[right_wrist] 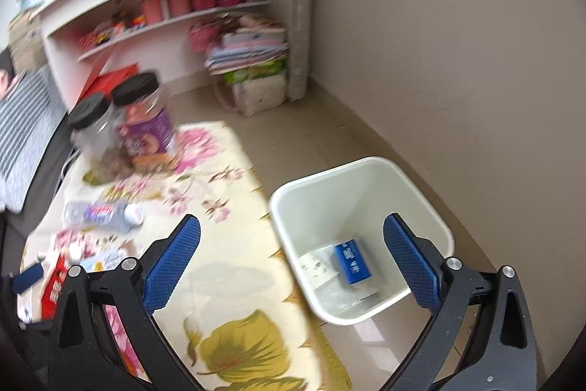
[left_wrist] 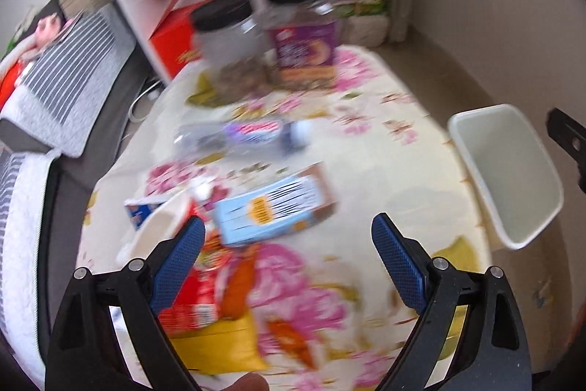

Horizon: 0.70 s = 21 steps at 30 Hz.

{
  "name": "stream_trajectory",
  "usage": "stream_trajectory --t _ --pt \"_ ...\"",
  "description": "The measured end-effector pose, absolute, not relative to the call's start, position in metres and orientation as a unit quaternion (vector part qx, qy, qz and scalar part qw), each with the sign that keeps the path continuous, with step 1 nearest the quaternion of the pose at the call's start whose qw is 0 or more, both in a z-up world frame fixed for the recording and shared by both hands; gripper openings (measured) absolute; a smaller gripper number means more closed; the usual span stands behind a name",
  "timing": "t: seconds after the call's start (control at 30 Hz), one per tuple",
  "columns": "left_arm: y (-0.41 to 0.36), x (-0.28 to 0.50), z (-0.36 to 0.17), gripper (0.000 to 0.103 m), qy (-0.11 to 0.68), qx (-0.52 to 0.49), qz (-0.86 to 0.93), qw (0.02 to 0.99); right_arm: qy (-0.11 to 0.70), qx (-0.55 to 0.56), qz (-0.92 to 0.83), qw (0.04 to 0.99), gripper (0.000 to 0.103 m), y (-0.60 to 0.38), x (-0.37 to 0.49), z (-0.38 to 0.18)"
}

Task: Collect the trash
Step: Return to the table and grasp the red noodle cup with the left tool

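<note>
Your left tool (left_wrist: 287, 237) is spread wide, holding nothing, above one pale-blue cardboard carton (left_wrist: 271, 211) near the front edge of the floral-clothed desk (left_wrist: 384, 171). Your right tool (right_wrist: 293, 240) is equally wide and empty over one white plastic bin (right_wrist: 421, 185) on the floor beside the desk's right edge; one blue box (right_wrist: 351, 262) lies inside. One clear plastic bottle (left_wrist: 241, 134) lies mid-desk, and two black-lidded clear jars (left_wrist: 229, 50) stand at the far edge.
</note>
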<state>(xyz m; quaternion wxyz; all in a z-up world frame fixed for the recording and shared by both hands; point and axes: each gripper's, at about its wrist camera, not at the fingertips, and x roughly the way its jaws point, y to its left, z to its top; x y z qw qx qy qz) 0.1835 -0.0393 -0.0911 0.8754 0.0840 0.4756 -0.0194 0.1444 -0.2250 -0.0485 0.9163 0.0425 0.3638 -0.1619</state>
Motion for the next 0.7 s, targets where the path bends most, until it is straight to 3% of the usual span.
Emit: stream_trajectory --t 0.43,0.53,0.57,0.6,0.67,0.7 --pt "0.073 0.22 -0.143 0.089 0.574 0.052 0.022 0.817 0.427 0.025 -0.11 0.897 0.096 -0.161 0.174 -0.083" --pt "0.072 0.22 -0.152 0.076 0.586 0.064 -0.004 0.808 0.433 0.017 -0.101 0.896 0.096 -0.147 0.179 -0.087" --pt "0.069 0.219 -0.155 0.066 0.59 0.07 -0.015 0.804 0.438 0.013 -0.097 0.894 0.096 -0.143 0.182 -0.089" --pt "0.067 0.218 -0.158 0.05 0.594 0.08 -0.022 0.8 0.444 0.009 -0.092 0.891 0.096 -0.139 0.184 -0.092" --pt "0.064 0.216 -0.16 0.034 0.594 0.086 -0.027 0.799 0.456 -0.003 -0.084 0.886 0.096 -0.129 0.188 -0.1" --pt "0.065 0.213 -0.158 0.032 0.59 0.085 -0.029 0.803 0.463 -0.008 -0.08 0.883 0.096 -0.125 0.19 -0.104"
